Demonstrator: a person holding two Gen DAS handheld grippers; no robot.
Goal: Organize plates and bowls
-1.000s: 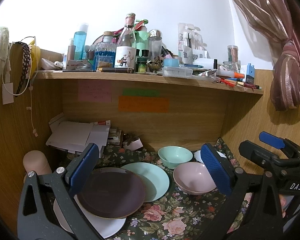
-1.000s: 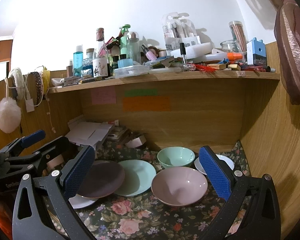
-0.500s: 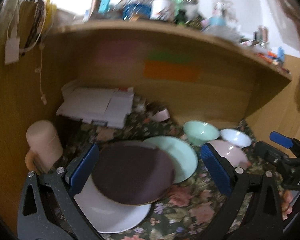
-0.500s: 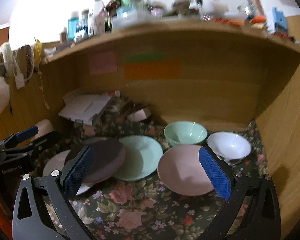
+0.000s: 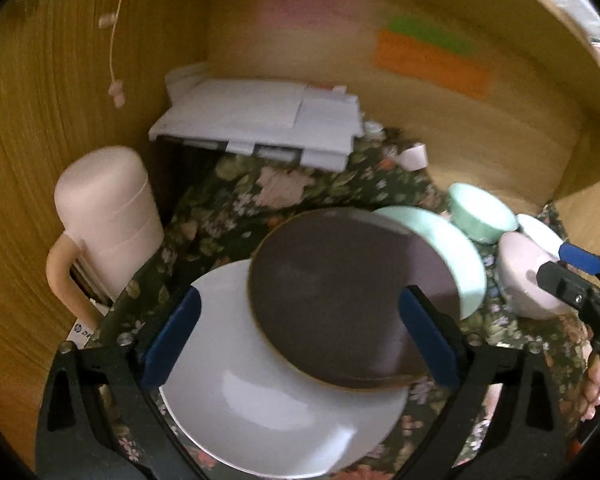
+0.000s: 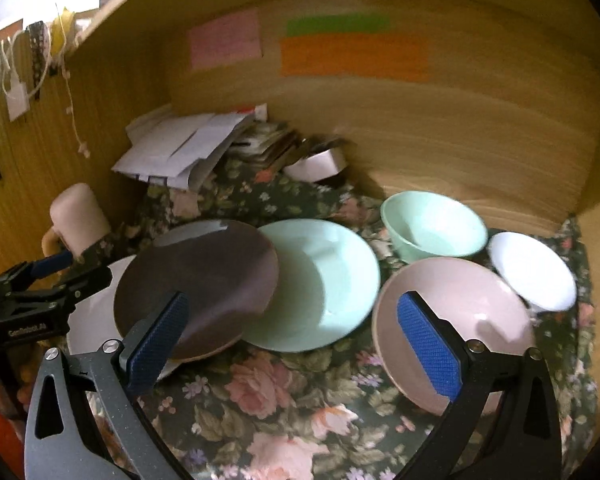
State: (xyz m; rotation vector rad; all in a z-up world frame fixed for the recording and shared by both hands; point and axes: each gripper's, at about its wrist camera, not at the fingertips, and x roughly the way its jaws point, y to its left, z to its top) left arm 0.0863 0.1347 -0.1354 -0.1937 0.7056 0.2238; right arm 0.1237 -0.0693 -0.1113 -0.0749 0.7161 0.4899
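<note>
A dark brown plate lies across a white plate and a mint plate on the floral cloth. A mint bowl, a pink bowl and a white bowl stand to the right. My left gripper is open and empty, above the white and brown plates. My right gripper is open and empty, its right finger over the pink bowl, its left finger over the brown plate. The left gripper also shows in the right wrist view.
The dishes sit in a wooden desk alcove with a back wall and side walls. A pink mug stands at the left. A stack of white papers lies at the back left. A small white box is behind the plates.
Both grippers have tilted down and moved closer to the dishes; the upper shelf has left the view. The dishes have not moved.
</note>
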